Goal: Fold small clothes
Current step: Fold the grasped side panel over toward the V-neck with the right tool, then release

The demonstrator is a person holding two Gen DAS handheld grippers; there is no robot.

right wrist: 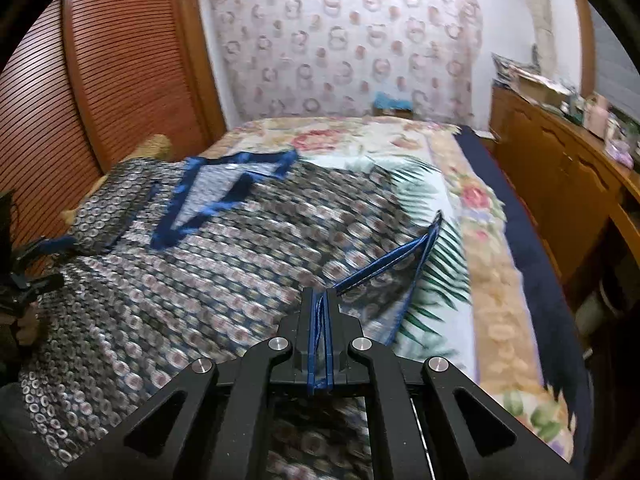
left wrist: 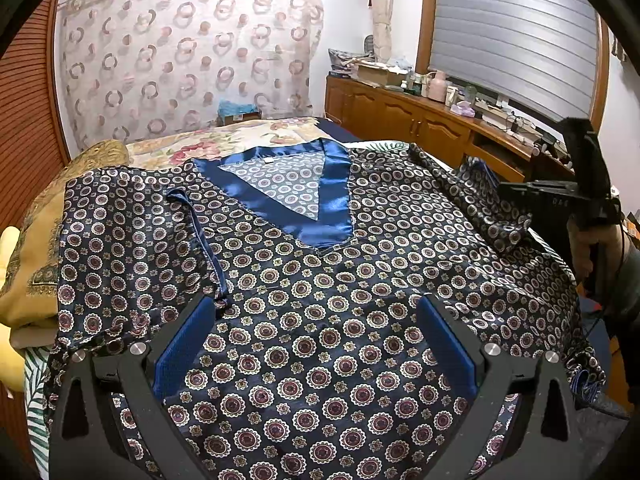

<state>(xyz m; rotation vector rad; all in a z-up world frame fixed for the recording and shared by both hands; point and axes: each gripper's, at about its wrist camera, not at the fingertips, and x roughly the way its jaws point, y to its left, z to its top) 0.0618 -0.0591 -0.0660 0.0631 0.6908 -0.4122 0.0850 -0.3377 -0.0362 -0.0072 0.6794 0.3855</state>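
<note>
Right now the patterned shirt (left wrist: 320, 300) lies flat — blue V-collar (left wrist: 332, 200) showing.

No text, label or number can be read with certainty anywhere.

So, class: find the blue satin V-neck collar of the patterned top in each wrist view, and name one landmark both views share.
Left wrist view: the blue V-neck collar lies at upper centre, beyond the open left gripper.
Right wrist view: the collar sits upper left, blurred, beyond the right gripper, which is shut on the sleeve's blue hem.
Shared landmark: the ring-patterned curtain.
</note>
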